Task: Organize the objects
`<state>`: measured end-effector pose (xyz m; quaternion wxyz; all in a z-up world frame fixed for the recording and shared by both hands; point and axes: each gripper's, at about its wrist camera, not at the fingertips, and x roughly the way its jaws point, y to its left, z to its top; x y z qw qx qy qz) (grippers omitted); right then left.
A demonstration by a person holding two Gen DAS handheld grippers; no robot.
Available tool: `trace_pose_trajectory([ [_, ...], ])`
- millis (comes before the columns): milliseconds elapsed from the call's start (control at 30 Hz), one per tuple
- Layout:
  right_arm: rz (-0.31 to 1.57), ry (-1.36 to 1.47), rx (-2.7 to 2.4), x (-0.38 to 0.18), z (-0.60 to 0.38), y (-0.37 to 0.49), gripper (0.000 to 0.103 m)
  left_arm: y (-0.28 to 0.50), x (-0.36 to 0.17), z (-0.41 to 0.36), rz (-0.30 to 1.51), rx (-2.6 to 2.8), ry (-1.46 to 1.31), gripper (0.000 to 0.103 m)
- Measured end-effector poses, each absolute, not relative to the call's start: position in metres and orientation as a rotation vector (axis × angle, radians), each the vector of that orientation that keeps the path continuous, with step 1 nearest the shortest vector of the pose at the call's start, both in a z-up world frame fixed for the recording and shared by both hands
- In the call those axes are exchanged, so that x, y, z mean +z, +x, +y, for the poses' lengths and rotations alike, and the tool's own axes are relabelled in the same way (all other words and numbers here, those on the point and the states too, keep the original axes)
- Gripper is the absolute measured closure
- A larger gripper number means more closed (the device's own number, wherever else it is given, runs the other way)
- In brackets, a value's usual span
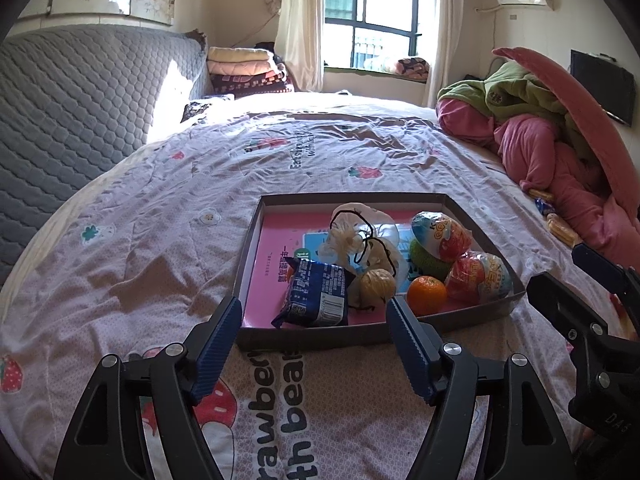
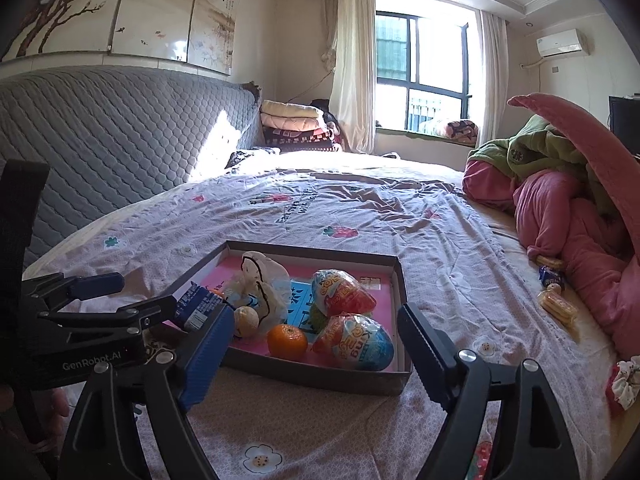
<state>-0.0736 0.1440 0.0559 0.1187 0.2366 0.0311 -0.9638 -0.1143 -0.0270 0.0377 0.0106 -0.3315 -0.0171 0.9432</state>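
A shallow brown cardboard tray [image 1: 312,338] [image 2: 320,380] with a pink bottom lies on the bed. In it are a blue snack packet [image 1: 318,294] [image 2: 198,308], a white drawstring pouch [image 1: 360,232] [image 2: 260,284], a walnut [image 1: 378,286] [image 2: 246,320], an orange [image 1: 426,294] [image 2: 287,341], a green scrubber [image 1: 428,260] and two foil-wrapped toy eggs [image 1: 440,236] [image 2: 354,340]. My left gripper [image 1: 314,316] is open and empty just before the tray's near wall. My right gripper [image 2: 316,324] is open and empty before the tray's near right corner.
Yellow wafer packets [image 2: 558,306] [image 1: 560,228] and a small blue packet [image 2: 552,276] lie on the bed at the right, by a heap of pink and green blankets [image 2: 568,200]. A floral scrunchie [image 2: 626,380] lies at the far right. A grey quilted headboard [image 1: 80,112] stands on the left.
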Motion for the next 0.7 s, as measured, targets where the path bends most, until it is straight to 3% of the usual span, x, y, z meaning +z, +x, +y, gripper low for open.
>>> trace_pose_trajectory([
  [700, 0.105, 0.767, -2.816, 0.040, 0.133, -0.049, 0.012, -0.078, 0.031, -0.040, -0.096, 2.960, -1.051, 0.025],
])
